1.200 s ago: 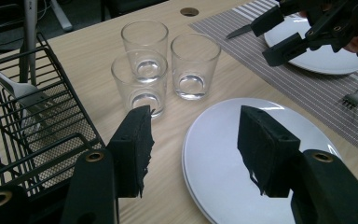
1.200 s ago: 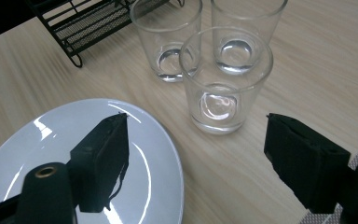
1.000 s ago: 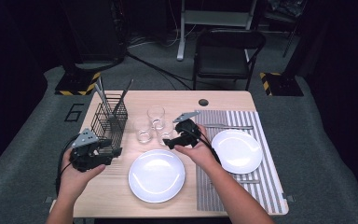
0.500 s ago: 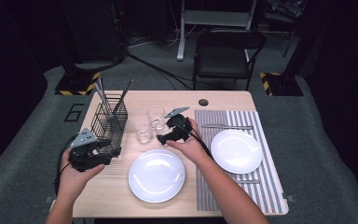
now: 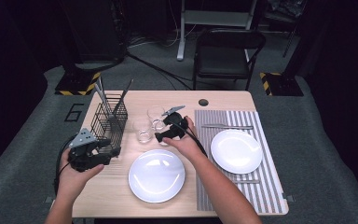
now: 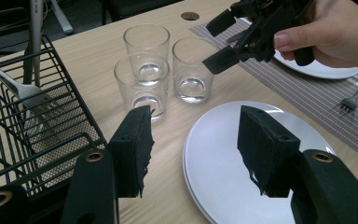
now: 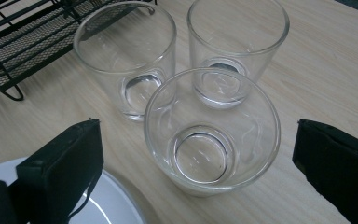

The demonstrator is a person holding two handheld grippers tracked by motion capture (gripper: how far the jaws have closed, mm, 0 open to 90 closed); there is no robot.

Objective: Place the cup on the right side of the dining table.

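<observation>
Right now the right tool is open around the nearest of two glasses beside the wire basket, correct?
Not quite: there are three glasses, not two. The right gripper view shows the open right tool straddling the nearest glass, with two more glasses behind it, beside the wire basket.

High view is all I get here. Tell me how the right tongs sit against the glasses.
Observer: The right tongs are open, with one jaw on each side of the nearest glass. Neither jaw touches it.
Operator: Report what is in that glass.
Observer: Nothing; it is empty and standing upright.
Operator: Now the left tongs.
Observer: The left tongs are open and hold nothing. They point toward the edge of the white plate.
</observation>
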